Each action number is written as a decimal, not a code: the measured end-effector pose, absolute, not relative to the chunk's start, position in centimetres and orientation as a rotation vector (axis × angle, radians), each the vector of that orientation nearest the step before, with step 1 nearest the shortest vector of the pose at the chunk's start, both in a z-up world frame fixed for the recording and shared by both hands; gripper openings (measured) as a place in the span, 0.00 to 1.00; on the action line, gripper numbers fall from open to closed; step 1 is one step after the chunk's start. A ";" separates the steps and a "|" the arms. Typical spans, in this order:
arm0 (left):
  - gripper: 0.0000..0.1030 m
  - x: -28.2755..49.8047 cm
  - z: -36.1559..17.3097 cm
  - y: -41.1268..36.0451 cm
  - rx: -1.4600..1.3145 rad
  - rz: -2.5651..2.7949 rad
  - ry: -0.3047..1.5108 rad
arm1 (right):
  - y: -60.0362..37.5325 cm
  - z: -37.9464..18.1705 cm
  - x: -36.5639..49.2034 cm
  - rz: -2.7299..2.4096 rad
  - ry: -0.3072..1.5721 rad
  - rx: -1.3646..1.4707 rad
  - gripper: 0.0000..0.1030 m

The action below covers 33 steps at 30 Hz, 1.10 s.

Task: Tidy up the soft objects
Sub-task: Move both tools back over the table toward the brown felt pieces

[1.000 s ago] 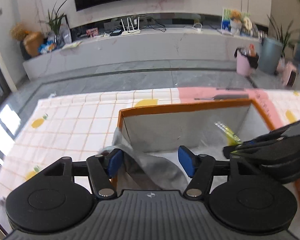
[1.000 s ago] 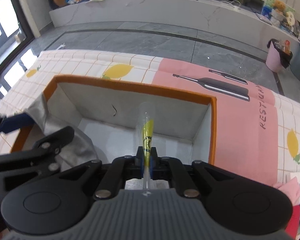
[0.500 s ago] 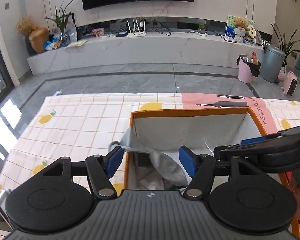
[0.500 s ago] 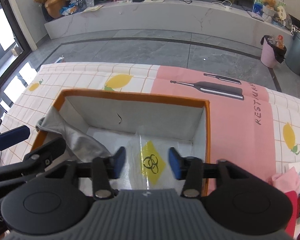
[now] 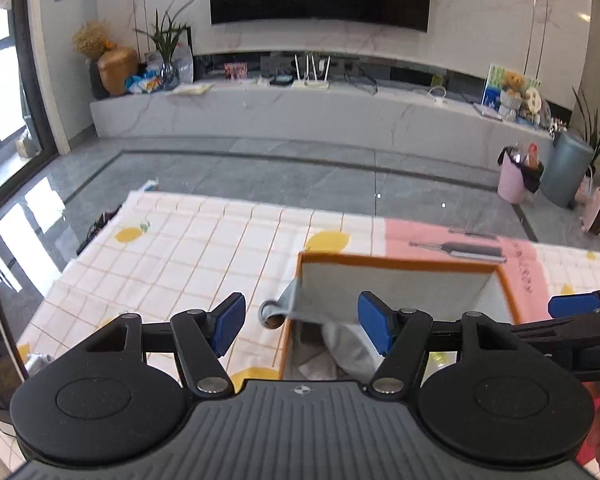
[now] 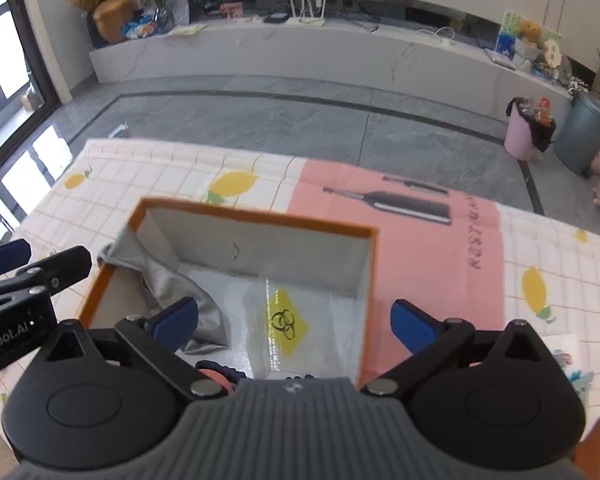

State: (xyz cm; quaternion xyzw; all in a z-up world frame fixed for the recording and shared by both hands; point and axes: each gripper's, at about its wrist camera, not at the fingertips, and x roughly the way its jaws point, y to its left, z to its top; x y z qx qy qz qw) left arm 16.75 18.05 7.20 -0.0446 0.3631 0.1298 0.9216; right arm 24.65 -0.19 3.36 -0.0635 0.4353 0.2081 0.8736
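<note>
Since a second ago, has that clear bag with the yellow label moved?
Yes. The bag stood upright in the right gripper's shut jaws; these have just been opening, and it now lies flat on the box floor.

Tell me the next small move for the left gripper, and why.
Probably tuck the grey cloth down into the box. It hangs over the box's left rim while the clear bag already lies inside, and the left gripper is open right above that cloth.
</note>
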 end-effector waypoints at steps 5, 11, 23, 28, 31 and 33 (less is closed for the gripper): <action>0.74 15.9 10.1 15.9 -0.059 0.259 0.702 | -3.6 7.2 23.7 0.410 0.877 -0.089 0.97; 0.74 15.2 13.8 11.4 -0.042 0.216 0.647 | -9.3 11.8 22.1 0.343 0.827 -0.054 0.97; 0.74 13.8 16.1 1.0 -0.107 0.001 0.614 | -22.4 14.9 18.3 0.130 0.833 -0.031 0.97; 0.75 12.7 14.1 -1.0 -0.283 -0.198 0.645 | -27.1 12.4 14.9 0.111 0.825 -0.052 0.97; 0.76 11.3 11.8 -2.0 -0.266 -0.276 0.599 | -29.8 9.9 12.5 0.095 0.799 -0.085 0.97; 0.76 10.8 9.8 -2.7 -0.237 -0.337 0.614 | -31.5 7.7 11.2 0.094 0.790 -0.091 0.97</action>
